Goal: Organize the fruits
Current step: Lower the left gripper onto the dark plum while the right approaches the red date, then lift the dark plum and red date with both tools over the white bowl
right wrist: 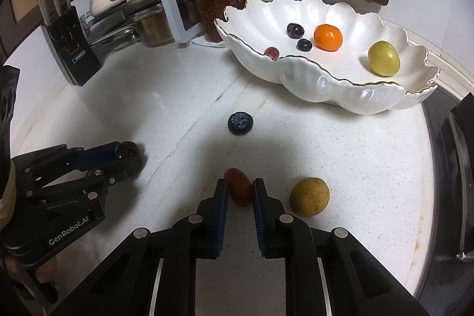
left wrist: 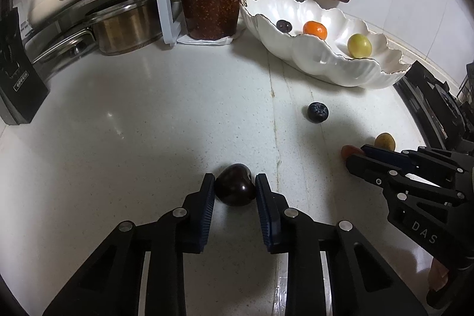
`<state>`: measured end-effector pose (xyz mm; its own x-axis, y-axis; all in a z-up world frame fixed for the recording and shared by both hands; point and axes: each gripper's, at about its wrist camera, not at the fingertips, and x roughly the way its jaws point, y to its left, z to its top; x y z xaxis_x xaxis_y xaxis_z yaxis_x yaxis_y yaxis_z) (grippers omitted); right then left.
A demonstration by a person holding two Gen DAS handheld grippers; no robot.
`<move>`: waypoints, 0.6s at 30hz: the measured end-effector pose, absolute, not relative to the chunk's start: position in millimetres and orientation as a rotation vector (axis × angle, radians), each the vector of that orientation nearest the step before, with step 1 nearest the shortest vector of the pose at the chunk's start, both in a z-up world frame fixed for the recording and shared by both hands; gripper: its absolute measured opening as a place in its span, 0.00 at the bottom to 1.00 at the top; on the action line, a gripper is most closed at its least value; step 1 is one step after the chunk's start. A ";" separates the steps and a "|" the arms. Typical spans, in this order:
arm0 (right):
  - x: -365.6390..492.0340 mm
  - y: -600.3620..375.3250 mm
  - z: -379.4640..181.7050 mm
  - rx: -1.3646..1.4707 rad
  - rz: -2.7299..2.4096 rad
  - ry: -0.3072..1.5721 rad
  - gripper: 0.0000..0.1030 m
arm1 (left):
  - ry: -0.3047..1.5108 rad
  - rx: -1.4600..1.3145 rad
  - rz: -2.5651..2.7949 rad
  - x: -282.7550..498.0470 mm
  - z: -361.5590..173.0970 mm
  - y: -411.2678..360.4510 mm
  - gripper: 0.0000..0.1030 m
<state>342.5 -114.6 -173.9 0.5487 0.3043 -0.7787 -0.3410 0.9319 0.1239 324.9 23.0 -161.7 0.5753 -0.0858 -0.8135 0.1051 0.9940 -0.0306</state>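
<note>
Left claw [left wrist: 235, 189] pinching dark cherry [left wrist: 235, 185], right claw [right wrist: 240, 193] clamped on red grape [right wrist: 238, 187]; lift both straight up w/o squeezing harder, then over to bowl [right wrist: 340, 91].

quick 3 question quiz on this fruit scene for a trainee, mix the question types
1. True or false: the left claw is closed on a dark cherry on the counter.
2. Multiple choice: what sits between the right claw's pads? A) blueberry B) reddish oval fruit C) orange
3. Fill in: in the right wrist view, the white bowl holds ___ fruits.

Key:
1. True; the pads press its sides.
2. B, the reddish fruit; the loose blueberry and a tan fruit lie free on the counter.
3. Five: orange, green fruit, dark cherry, small blueberry, red fruit.
</note>
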 end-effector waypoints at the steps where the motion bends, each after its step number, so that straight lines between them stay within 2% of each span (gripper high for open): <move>1: 342.5 -114.6 -173.9 -0.043 0.383 0.914 0.18 | 0.951 0.022 -0.112 324.5 -161.5 23.0 0.27; 18: 312.7 -124.4 -142.2 -0.018 0.395 0.836 0.18 | 0.859 0.037 -0.127 296.1 -122.5 12.5 0.27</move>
<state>312.7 -124.4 -142.2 0.6024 0.3341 -0.7249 -0.3480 0.9273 0.1382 296.1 12.5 -122.5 0.6464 -0.0967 -0.7569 0.1267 0.9918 -0.0185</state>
